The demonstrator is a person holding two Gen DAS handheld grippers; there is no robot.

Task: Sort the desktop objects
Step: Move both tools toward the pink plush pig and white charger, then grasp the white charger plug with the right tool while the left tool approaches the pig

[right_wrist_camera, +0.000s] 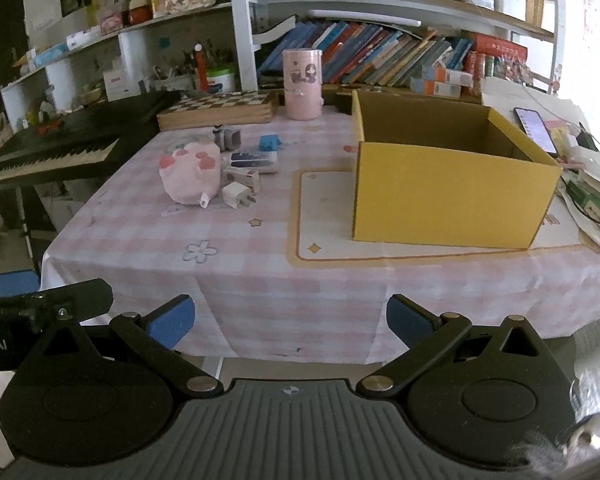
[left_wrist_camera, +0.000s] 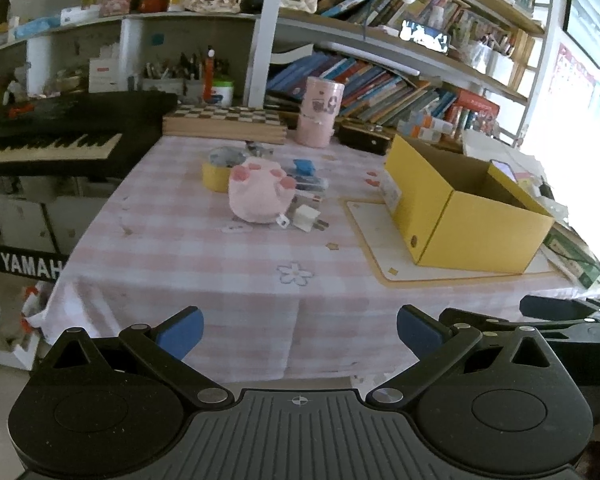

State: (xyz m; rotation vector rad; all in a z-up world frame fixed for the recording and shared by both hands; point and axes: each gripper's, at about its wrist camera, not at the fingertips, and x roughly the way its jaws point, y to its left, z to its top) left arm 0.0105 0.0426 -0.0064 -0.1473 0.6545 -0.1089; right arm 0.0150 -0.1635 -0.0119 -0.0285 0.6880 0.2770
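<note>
An open yellow cardboard box stands on a cream mat at the table's right. Left of it lies a cluster: a pink plush toy, a white plug adapter, a roll of yellow tape, a small blue item and a dark-printed packet. My left gripper hangs open before the table's front edge, nothing between its blue pads. My right gripper is open too, just off the front edge, well short of the cluster.
A pink cylindrical tin and a folded chessboard sit at the table's back. A black keyboard stands to the left. Bookshelves rise behind. A phone and papers lie right of the box.
</note>
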